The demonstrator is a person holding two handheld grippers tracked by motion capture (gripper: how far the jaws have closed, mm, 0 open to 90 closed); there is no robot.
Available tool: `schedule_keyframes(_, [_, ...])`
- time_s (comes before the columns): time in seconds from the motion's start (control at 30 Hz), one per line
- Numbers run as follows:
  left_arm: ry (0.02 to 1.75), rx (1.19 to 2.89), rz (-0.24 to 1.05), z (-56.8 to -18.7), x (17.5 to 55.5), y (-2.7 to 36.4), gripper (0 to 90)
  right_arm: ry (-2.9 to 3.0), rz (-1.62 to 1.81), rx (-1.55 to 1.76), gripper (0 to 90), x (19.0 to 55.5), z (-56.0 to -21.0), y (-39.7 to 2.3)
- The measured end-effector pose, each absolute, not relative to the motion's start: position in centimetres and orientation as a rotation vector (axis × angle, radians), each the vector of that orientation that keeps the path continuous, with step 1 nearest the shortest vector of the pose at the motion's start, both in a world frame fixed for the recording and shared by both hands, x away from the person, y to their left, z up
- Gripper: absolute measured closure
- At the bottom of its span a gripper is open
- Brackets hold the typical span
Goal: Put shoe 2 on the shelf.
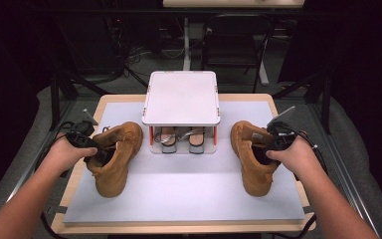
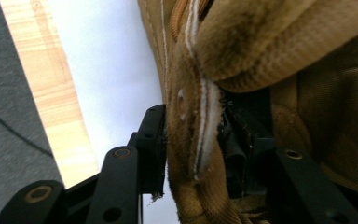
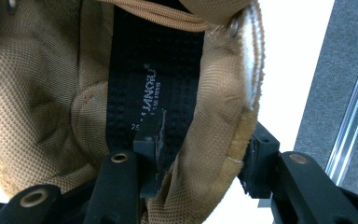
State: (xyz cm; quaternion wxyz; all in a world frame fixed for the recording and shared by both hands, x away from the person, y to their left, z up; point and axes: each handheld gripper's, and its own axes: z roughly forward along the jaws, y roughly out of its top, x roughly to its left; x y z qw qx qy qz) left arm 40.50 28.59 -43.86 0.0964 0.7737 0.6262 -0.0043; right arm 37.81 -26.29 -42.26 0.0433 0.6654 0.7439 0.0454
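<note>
Your 2 tan boots sit on the white mat of the desk [image 1: 129, 204], either side of the small rack [image 1: 181, 97]. Left tongs [image 2: 191, 154] clamp the left boot [image 1: 114, 157] by its collar; right tongs [image 3: 200, 163] clamp the right boot [image 1: 251, 157] the same way. Soft collar fabric may slip or fold if you lift fast. Both forearms reach in low, tongs angled down into the openings.

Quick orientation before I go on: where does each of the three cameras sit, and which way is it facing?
High view: above the person's side, looking forward and down at the table; both forearms enter from below.
Left gripper view: rides the left gripper, facing the left boot; its jaws straddle the collar.
Right gripper view: rides the right gripper, looking into the right boot.
Shared: both boots also appear in the high view.
</note>
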Motion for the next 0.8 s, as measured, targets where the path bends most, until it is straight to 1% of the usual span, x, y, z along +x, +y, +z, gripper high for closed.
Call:
schedule_keyframes(0.17, [1.874, 2.336, -0.020, -43.93, 40.82, 28.25, 65.8, 2.265, 0.137, 2.043, 57.1, 37.87, -42.47, -26.11])
schedule_keyframes(0.33, [1.901, 2.341, -0.056, -43.95, 41.15, 28.19, 67.1, 2.265, 0.142, 2.047, 57.2, 37.90, -42.50, -26.14])
schedule_keyframes(0.43, [1.922, 2.351, -0.033, -44.11, 41.13, 27.87, 68.1, 2.290, 0.128, 2.045, 57.2, 37.96, -42.43, -26.27])
schedule_keyframes(0.57, [1.928, 2.396, 0.006, -44.23, 41.16, 27.55, 72.7, 2.260, 0.164, 2.071, 57.4, 37.88, -42.53, -26.30])
schedule_keyframes(0.63, [1.941, 2.390, 0.003, -44.26, 41.24, 27.65, 75.9, 2.247, 0.183, 2.096, 58.0, 37.93, -42.38, -26.45])
schedule_keyframes(0.8, [1.947, 2.380, -0.019, -44.24, 41.29, 27.80, 77.5, 2.269, 0.163, 2.113, 60.1, 38.12, -41.96, -26.91])
